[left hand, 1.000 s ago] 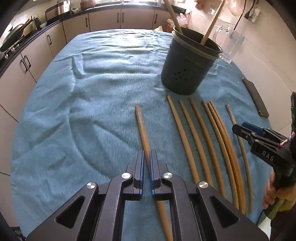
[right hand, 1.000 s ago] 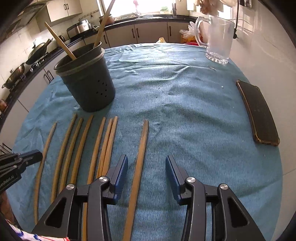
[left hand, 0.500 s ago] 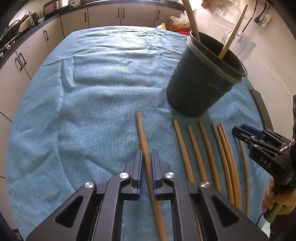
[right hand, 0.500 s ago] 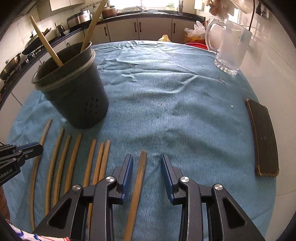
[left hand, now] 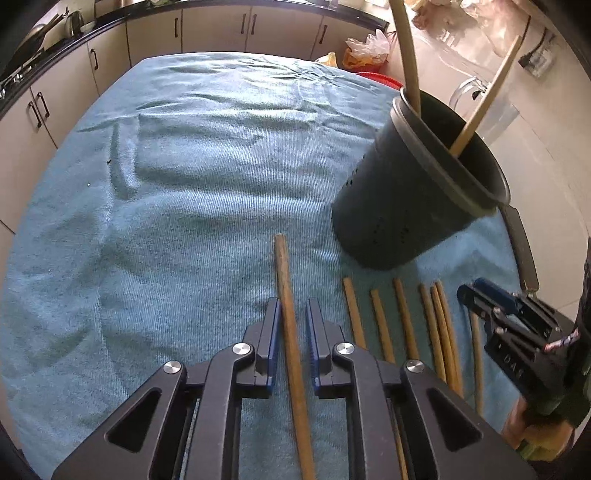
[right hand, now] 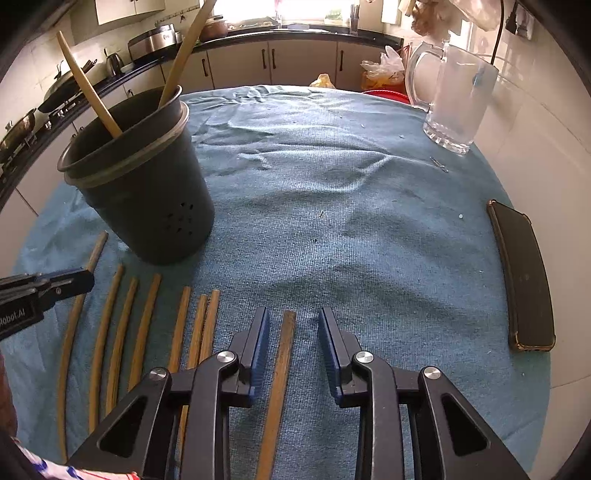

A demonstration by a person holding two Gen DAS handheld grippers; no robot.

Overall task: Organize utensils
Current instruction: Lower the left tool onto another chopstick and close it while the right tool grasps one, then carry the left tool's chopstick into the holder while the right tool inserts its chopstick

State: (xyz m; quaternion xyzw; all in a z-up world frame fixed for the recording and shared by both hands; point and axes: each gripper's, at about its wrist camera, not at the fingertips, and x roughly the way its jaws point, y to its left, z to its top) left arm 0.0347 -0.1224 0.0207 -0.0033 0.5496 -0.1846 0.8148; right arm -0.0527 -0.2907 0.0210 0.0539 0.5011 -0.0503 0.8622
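Observation:
Several long wooden sticks lie side by side on the blue cloth (left hand: 184,192). My left gripper (left hand: 293,314) is open a little, its jaws on either side of the leftmost stick (left hand: 284,280) without clamping it. My right gripper (right hand: 291,325) is open around the rightmost stick (right hand: 284,343). A dark perforated utensil pot (right hand: 147,195) stands behind the row and holds two wooden utensils (right hand: 88,88); it also shows in the left wrist view (left hand: 413,206). The right gripper shows at the right of the left wrist view (left hand: 476,295).
A glass jug (right hand: 454,99) stands at the far right of the table. A dark phone (right hand: 524,277) lies near the right edge. Kitchen cabinets (left hand: 218,26) and a counter run behind the table.
My left gripper has opened slightly around its stick and moved forward towards the pot. My right gripper has moved forward along its stick and narrowed its opening.

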